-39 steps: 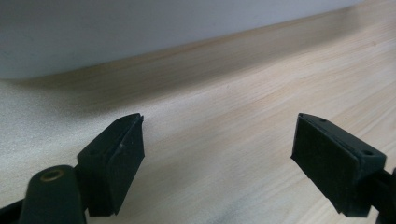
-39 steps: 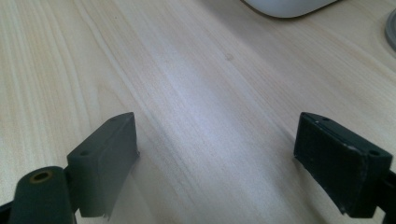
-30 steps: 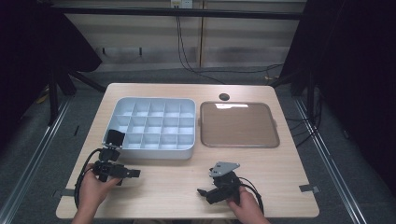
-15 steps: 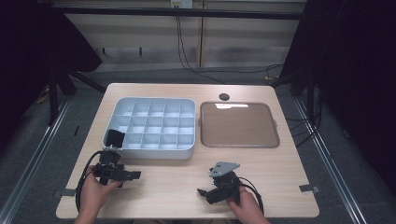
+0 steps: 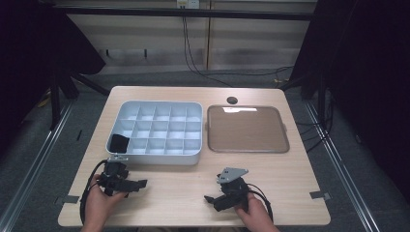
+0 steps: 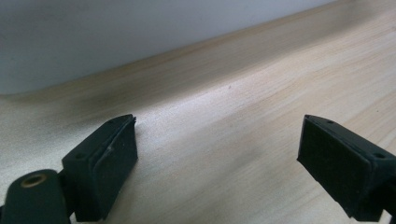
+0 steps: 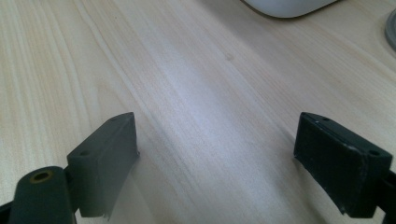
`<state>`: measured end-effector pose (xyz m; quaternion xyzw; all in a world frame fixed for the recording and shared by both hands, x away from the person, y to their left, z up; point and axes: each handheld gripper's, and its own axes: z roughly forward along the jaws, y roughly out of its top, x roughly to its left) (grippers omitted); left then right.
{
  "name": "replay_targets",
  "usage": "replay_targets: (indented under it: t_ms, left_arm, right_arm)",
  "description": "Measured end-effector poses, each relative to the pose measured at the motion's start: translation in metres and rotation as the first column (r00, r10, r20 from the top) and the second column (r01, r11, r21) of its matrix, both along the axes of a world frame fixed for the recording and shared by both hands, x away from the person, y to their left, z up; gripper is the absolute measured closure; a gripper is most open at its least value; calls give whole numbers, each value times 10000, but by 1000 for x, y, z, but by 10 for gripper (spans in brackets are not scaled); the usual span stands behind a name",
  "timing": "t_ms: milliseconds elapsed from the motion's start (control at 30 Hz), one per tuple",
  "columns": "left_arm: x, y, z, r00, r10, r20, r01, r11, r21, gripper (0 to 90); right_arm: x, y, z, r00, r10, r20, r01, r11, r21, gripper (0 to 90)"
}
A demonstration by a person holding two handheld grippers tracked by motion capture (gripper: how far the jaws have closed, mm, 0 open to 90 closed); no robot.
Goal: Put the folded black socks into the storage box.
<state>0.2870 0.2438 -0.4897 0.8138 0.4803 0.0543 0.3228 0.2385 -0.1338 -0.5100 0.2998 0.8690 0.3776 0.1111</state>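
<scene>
At the near-left corner of the white compartment tray (image 5: 154,159): a small black thing (image 5: 118,143) lies in the corner compartment, the one dark spot among the pale cells I can make out.
Left gripper (image 5: 138,184): on the person's side of that same corner, close to the tray's near wall, held low over the table (image 5: 179,193). Its jaws stand wide and have just been opening further. There is bare wood between them and nothing gripped.
Right gripper (image 5: 210,199): in front of the tray's near-right corner, farther from the wall than the left one. Its jaws are spread wide over bare wood and carry nothing.
Brown tray (image 5: 247,128): just beside the compartment tray on its right, flat and bare.
Round dark spot (image 5: 232,100): beyond the tray's far-right corner, too small to tell what it is.
Change: against the pictures from a moment back, both hands sit where they were and the black thing is in the same cell. The widening of the left jaws is the one difference.
Meaning: the black piece looks delivered and the left tool let go. No further loose piece shows around the tray, so the sorting is probably pausing or near its end.
</scene>
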Motion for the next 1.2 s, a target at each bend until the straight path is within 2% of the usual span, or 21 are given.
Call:
replay_targets:
  t_ms: [67, 233, 367, 833, 1000, 1200]
  left_arm:
    - [-1, -1, -1, 10000, -4, 77, 4, 10000, -8, 113]
    - [-5, -3, -3, 9985, -225, 492, 206, 9990, 391, 102]
    - [-8, -5, -5, 9969, -280, 734, 251, 9989, 406, 82]
    - [-11, -7, -8, 9947, -224, 999, 193, 9993, 321, 53]
    - [-12, -10, -9, 9928, -363, 1138, 297, 9978, 594, 34]
    - [-13, -11, -11, 9917, -424, 1216, 351, 9975, 618, 3]
  right_arm:
    - [0, 0, 0, 10000, -5, -5, 5, 10000, 0, 129]
    - [0, 0, 0, 10000, 5, 9, -5, 10000, -2, 129]
    - [0, 0, 0, 10000, 4, 24, -3, 10000, -8, 129]
    - [-1, -1, 0, 10000, -12, 20, 12, 10000, 14, 129]
    - [-1, 0, 0, 10000, -14, 15, 14, 10000, 17, 129]
    - [-1, 0, 0, 10000, -14, 14, 14, 10000, 15, 129]
